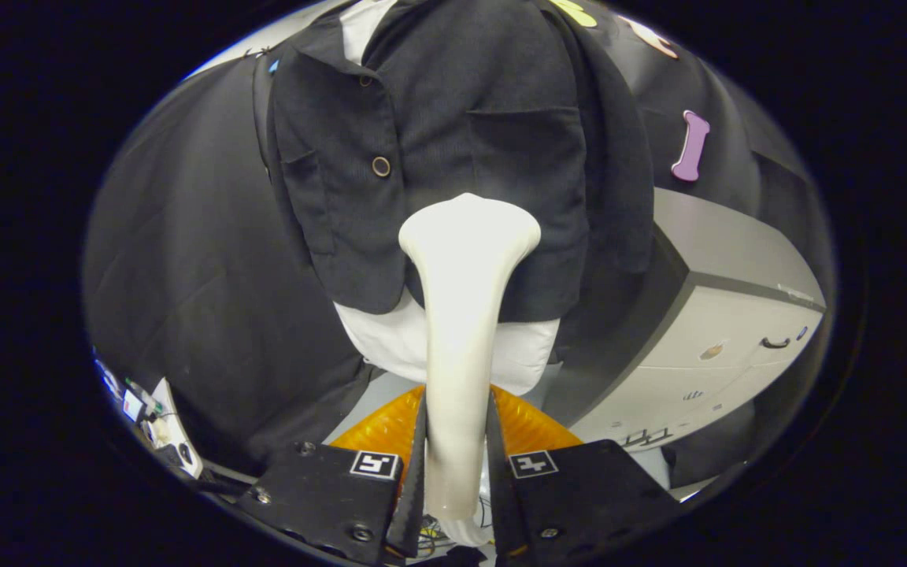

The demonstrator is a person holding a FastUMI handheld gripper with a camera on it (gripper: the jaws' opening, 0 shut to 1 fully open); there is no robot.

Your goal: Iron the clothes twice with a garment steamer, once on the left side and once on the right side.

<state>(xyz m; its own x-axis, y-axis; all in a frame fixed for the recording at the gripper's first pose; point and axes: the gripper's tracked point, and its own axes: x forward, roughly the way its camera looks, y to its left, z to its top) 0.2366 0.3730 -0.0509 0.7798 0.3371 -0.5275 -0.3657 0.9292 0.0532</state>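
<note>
A dark short jacket [453, 150] with round buttons hangs over a white garment [390, 339] straight ahead of me. My gripper [457, 465] is shut on the handle of a white garment steamer [461, 315], both fingers pressing its sides. The steamer's wide head [469, 228] rises beyond the fingertips and lies against the jacket's lower middle, just right of the button line. The part of the jacket behind the head is hidden.
A grey cabinet [721, 331] with a drawer handle stands to the right of the clothes. An orange ribbed object [379, 429] lies low behind the fingers. Small items and cables [146, 409] sit at the lower left.
</note>
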